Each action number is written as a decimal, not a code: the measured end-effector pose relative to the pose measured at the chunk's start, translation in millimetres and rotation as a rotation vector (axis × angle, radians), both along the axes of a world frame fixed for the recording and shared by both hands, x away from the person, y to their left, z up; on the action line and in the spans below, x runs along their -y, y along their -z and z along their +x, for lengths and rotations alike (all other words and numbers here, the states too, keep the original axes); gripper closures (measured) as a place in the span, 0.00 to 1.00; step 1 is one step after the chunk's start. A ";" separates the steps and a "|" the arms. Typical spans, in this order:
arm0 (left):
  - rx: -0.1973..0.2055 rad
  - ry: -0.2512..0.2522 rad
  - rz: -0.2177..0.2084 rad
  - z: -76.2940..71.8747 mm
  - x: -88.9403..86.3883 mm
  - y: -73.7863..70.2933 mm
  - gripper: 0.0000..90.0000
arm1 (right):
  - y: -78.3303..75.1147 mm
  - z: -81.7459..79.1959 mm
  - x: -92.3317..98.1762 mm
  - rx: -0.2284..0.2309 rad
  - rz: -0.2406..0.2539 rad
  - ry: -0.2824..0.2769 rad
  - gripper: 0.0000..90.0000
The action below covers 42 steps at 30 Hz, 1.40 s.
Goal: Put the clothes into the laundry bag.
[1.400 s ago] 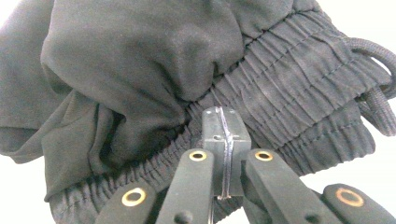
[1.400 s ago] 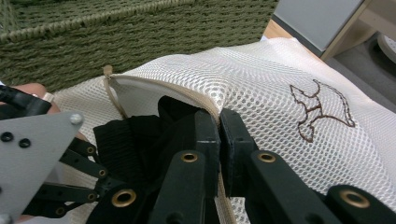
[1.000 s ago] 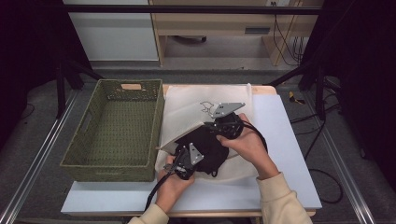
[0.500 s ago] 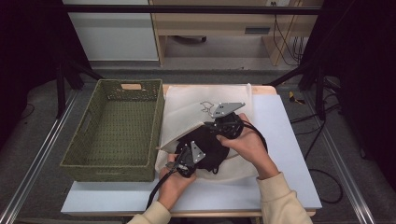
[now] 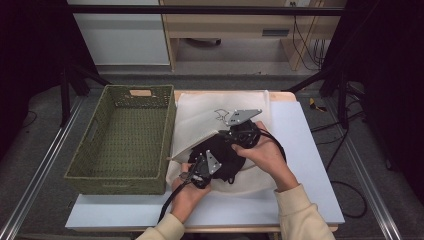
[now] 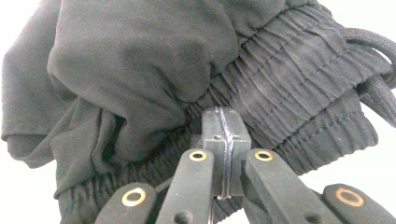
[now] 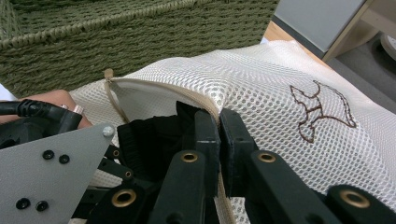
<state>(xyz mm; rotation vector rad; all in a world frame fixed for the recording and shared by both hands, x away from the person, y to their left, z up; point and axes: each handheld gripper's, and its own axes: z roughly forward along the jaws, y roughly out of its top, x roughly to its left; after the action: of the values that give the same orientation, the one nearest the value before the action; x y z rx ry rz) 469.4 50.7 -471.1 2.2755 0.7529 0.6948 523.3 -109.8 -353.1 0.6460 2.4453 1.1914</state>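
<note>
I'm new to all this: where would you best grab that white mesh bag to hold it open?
Probably the zipper edge of the mesh bag, where the right gripper is shut on it. That seam is a firm, raised rim at the mouth, so coming from the open side and lifting keeps a gap for the black garment pinched by the left gripper.

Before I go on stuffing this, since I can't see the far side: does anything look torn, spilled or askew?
Nothing stands out. The black garment sits bunched at the mouth of the mesh laundry bag, its drawstring loose. The right gripper pinches the bag's zipper edge; the left gripper grips the waistband. The green basket sits square.
</note>
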 end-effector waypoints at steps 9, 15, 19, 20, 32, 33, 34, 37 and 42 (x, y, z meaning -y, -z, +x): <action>0.013 -0.004 -0.003 3.3 1.0 1.5 1.00 | 0.0 3.7 0.5 -0.006 0.005 -0.002 0.97; 0.014 -0.002 -0.003 3.8 1.2 1.8 1.00 | 1.3 8.0 3.9 -0.013 0.018 0.010 0.97; 0.014 -0.002 -0.001 3.8 1.1 1.7 1.00 | 3.0 12.2 5.8 -0.010 0.020 0.020 0.97; 0.014 -0.002 -0.002 3.9 1.1 1.7 1.00 | 4.1 13.5 6.2 -0.013 0.020 0.023 0.97; 0.019 -0.003 0.002 5.3 2.6 0.9 1.00 | 2.0 20.1 6.7 -0.011 0.034 0.034 0.97; 0.013 -0.001 0.006 5.7 2.8 0.5 1.00 | 1.3 20.3 6.4 -0.009 0.030 0.030 0.97; 0.013 0.000 0.010 6.0 2.9 0.0 1.00 | 0.6 20.3 5.8 -0.009 0.027 0.031 0.97; 0.020 -0.003 0.004 7.6 4.0 -0.3 1.00 | -1.1 20.2 4.2 -0.009 0.020 0.026 0.97; 0.019 -0.011 0.003 11.1 4.6 -0.6 1.00 | -2.6 20.3 2.9 -0.008 0.015 0.021 0.97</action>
<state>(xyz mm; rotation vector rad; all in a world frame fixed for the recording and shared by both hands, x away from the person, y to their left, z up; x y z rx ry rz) 480.5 46.2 -470.5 2.2662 0.7559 0.7225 543.6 -112.7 -350.5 0.6808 2.4323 1.2016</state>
